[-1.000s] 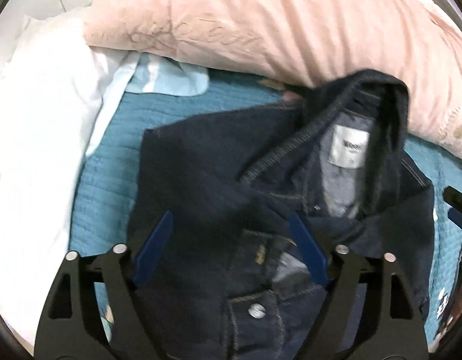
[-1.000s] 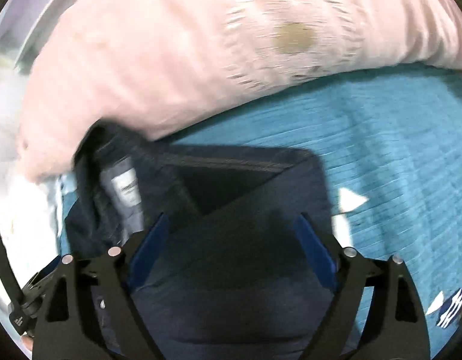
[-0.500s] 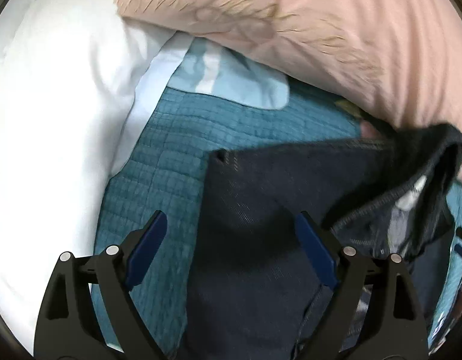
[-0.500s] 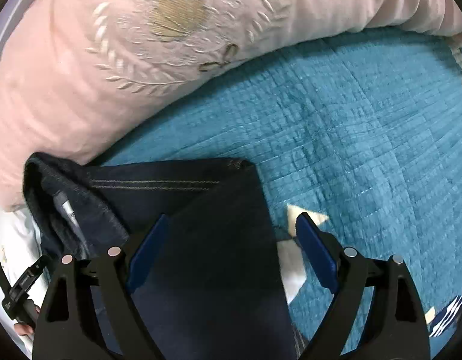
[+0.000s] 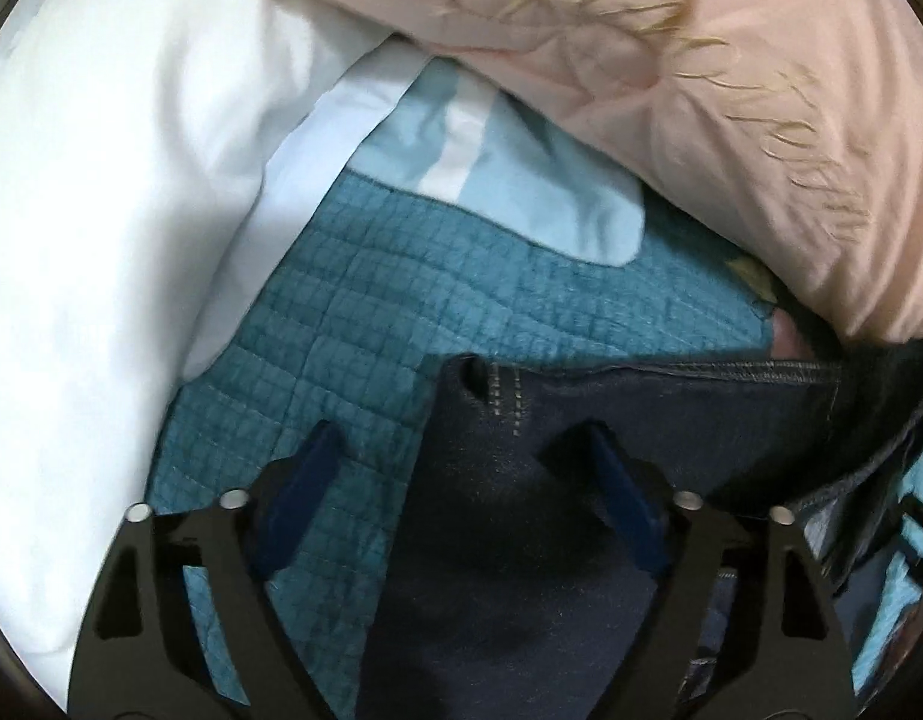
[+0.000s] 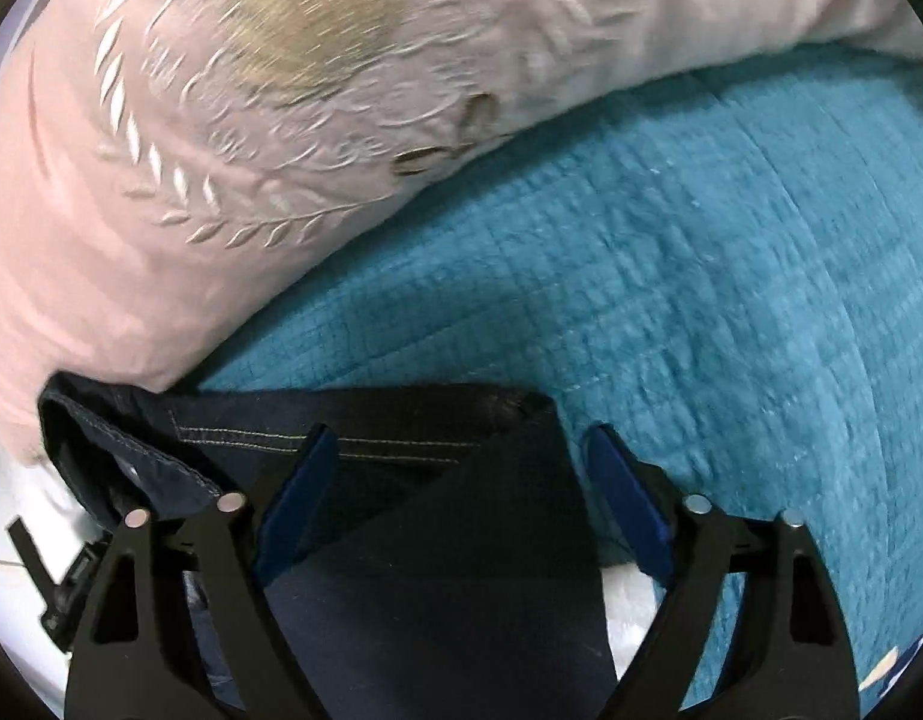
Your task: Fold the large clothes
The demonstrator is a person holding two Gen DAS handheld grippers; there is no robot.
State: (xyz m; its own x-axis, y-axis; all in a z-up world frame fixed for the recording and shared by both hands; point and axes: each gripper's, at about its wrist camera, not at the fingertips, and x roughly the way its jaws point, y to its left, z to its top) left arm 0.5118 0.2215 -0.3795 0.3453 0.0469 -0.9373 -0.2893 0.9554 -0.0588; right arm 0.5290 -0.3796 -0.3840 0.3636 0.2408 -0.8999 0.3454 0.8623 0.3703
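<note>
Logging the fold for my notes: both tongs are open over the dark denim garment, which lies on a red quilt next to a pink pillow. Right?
Not quite: the quilt is teal, not red, as the right wrist view shows. Otherwise yes: left tongs and right tongs are open over the dark denim garment, beside the pink pillow.

I see the jacket [image 5: 581, 480] lying on the quilt [image 5: 353, 324]. My left gripper [image 5: 461, 468] hangs over the jacket's left corner, with one finger over the quilt and the other over the jacket. A big pillow [image 5: 89, 240] sits to the left of it. A long cushion [image 5: 701, 90] lies behind the jacket, with a small cloth [image 5: 521, 192] partly tucked under it. My right gripper [image 6: 461, 468] hangs over the jacket's [image 6: 437, 540] right corner. The quilt [image 6: 701, 300] spreads out to the right, and the cushion [image 6: 221, 120] lies behind.
</note>
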